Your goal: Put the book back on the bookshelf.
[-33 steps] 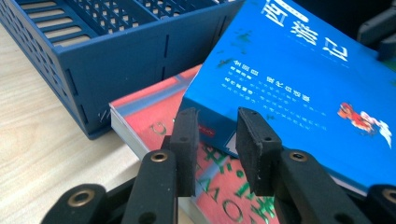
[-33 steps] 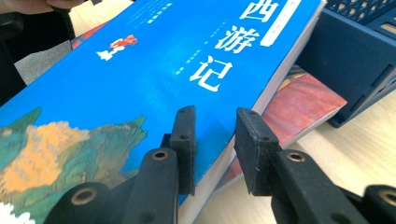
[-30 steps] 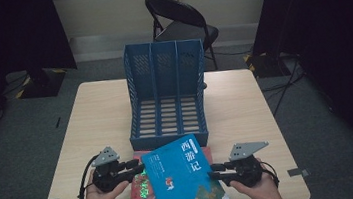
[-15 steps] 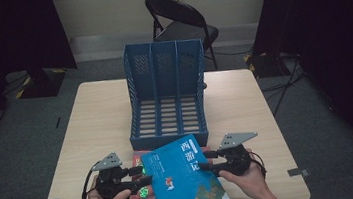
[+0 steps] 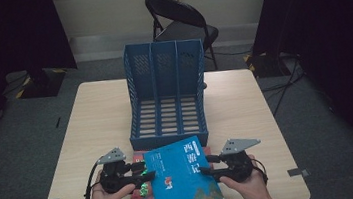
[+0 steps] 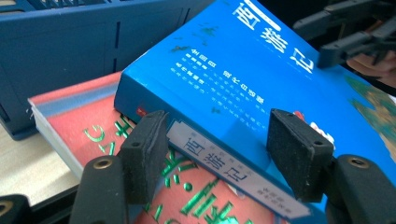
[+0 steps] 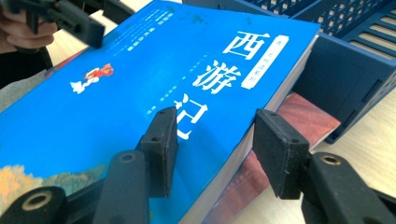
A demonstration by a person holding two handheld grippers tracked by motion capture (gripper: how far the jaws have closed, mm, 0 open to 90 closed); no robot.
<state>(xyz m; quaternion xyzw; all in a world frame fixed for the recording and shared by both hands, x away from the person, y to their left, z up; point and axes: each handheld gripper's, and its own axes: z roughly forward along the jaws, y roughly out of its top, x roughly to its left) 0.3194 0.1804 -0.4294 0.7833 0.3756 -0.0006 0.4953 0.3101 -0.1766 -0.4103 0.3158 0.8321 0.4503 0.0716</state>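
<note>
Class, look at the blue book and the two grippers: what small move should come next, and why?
Probably close both jaws on the blue book. The left gripper straddles its spine and the right gripper its page edge, jaws just opened, not yet pressing.

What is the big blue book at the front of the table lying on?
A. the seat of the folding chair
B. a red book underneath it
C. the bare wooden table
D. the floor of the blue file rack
B: the blue book rests on a red book, whose cover sticks out beneath it just in front of the blue file rack.
</note>
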